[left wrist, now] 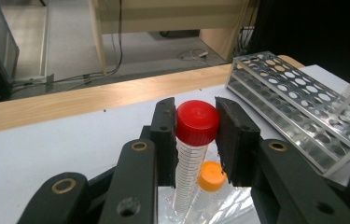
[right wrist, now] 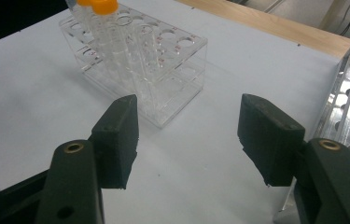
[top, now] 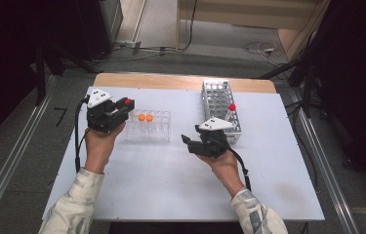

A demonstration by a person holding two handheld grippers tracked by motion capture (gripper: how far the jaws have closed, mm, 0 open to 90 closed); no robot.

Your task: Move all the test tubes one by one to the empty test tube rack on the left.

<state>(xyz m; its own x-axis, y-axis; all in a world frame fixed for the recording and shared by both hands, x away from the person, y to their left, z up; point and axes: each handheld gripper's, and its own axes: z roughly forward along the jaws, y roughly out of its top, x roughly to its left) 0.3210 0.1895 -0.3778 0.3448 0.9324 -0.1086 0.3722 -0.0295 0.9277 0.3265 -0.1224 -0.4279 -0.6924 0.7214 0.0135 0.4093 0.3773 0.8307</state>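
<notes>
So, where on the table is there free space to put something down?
The wide white strip of table in front of both hands is bare, and so is the gap between the clear rack and the metal rack. It is crowded around the racks.

I'm seeing grey floor (top: 29, 146) lying all around the white table (top: 171, 185), metal rails (top: 5, 180) running at 9 and 3 o'clock, cables (top: 161, 48) trailing at 12, a light wooden bench (top: 249, 14) standing at 1, dark equipment (top: 29, 34) sitting at 10.
</notes>
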